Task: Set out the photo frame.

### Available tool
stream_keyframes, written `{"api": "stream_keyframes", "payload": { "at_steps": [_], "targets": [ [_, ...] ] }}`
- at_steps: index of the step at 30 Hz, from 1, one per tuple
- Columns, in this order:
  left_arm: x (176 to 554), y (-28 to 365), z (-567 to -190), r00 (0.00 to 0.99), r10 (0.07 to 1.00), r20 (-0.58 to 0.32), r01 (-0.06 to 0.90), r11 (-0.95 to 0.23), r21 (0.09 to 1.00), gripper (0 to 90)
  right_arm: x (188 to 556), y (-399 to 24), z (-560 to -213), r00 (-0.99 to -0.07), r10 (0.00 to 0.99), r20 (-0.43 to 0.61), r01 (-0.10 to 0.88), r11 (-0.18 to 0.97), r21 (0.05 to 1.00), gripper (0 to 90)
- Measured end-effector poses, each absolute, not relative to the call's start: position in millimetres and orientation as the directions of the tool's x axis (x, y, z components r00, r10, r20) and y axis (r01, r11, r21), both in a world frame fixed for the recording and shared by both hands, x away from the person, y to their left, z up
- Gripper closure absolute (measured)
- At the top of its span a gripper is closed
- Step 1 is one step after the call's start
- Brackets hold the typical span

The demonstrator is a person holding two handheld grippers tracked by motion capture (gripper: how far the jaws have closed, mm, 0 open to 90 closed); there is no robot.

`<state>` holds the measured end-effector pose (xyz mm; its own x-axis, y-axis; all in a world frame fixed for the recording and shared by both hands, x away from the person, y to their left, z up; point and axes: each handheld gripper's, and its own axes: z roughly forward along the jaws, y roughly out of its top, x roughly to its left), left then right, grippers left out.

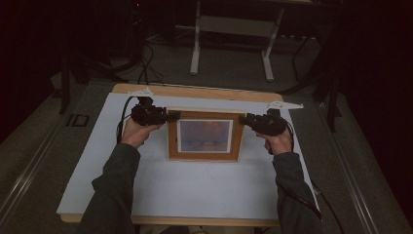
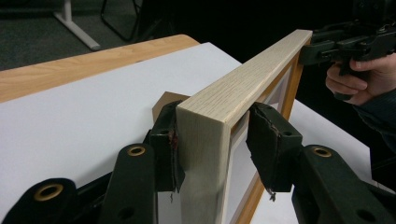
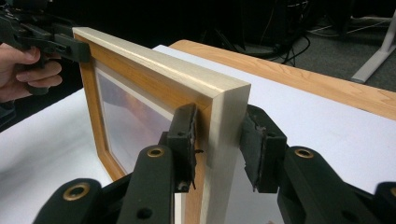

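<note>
Grips at both top corners, high view: picture frame [image 1: 203,156] stands on edge mid-table [image 1: 195,195], left gripper [image 1: 171,116] at its 10 o'clock corner, right gripper [image 1: 243,118] at 2 o'clock.

Left gripper view: the jaws straddle the corner, clamped front and back. The front pad's contact looks slight, so I would seat it deeper.

Right gripper view: pads [image 3: 187,135] pinch the frame — keep both hands level and move them together.

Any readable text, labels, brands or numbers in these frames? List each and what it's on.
"ID": apparent marking on the floor left of the table in the high view; dim and blurred, so the reading is uncertain.
Picture frame: no lettering visible on the wood or the blurred picture in it.
Left gripper and right gripper: no readable markings.
</note>
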<state>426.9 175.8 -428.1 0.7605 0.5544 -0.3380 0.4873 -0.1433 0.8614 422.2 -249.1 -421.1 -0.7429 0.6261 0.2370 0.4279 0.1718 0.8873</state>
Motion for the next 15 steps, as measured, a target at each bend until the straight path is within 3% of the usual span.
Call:
{"api": "stream_keyframes", "payload": {
  "at_steps": [5,15],
  "targets": [
    [428.3,175.4,-431.6,0.748,0.564,-0.350,0.507,-0.145,0.850,51.2,421.6,-249.4,-420.9,-0.748,0.620,0.237,0.424,0.171,0.890,60.4],
    [422.3,185.3,-430.1,0.737,0.575,-0.355,0.502,-0.113,0.857,49.1,420.2,-254.9,-422.6,-0.748,0.620,0.235,0.425,0.175,0.888,57.5]
  ]
}}
